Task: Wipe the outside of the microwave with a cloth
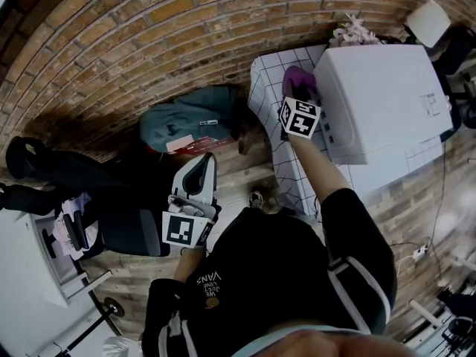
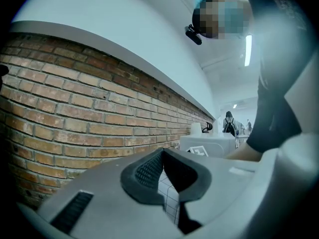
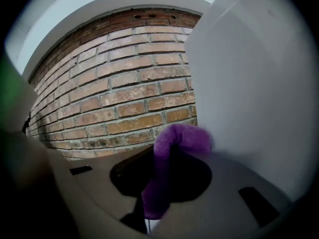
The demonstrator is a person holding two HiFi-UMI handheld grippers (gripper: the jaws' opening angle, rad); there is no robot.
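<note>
Brick wall (image 1: pixel 149 36) forms bkgd. White microwave (image 1: pixel 379 95) sits on grid-patterned table (image 1: pixel 266 88). Left gripper (image 1: pixel 202 166): held low, well apart from microwave; jaws closed together, nothing btwn. Right gripper (image 3: pixel 158 185): jaws clamped on purple cloth (image 3: pixel 175 142); cloth pressed vs. microwave's side wall.

The cloth (image 3: pixel 169 173) drops out of sight between the jaws; the microwave (image 3: pixel 254 93) is cut off at right.
</note>
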